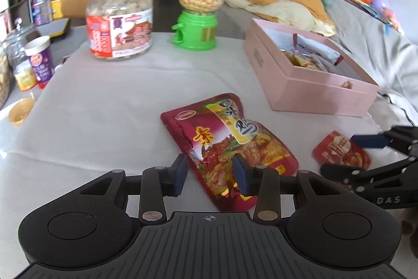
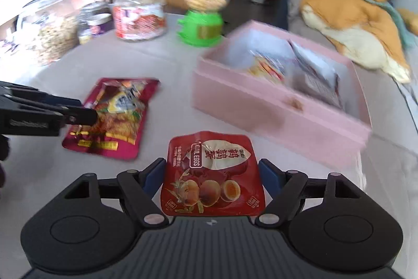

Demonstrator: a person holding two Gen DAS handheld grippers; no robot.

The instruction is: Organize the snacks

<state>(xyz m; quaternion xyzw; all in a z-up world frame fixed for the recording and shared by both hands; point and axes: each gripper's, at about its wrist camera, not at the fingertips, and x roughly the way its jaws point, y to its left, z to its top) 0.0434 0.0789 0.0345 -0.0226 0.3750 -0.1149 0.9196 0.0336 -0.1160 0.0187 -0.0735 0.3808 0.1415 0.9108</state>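
Left gripper (image 1: 210, 173) spread wide, straddling near end of large maroon snack pouch (image 1: 230, 145) flat on table cloth (image 1: 104, 109), not clamped. Right gripper (image 2: 211, 178) likewise spread around quail egg packet (image 2: 211, 174), ungrasped. Pink box (image 1: 308, 85) far right already holds several packets; these two remain outside.

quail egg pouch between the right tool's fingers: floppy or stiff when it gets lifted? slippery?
The quail egg pouch is probably floppy: it is a soft, puckered film pack. The film is glossy with glare, so it may slip against the right tool pads. It looks small and thinly filled, so it is likely light. The jaws stand open on either side of it.
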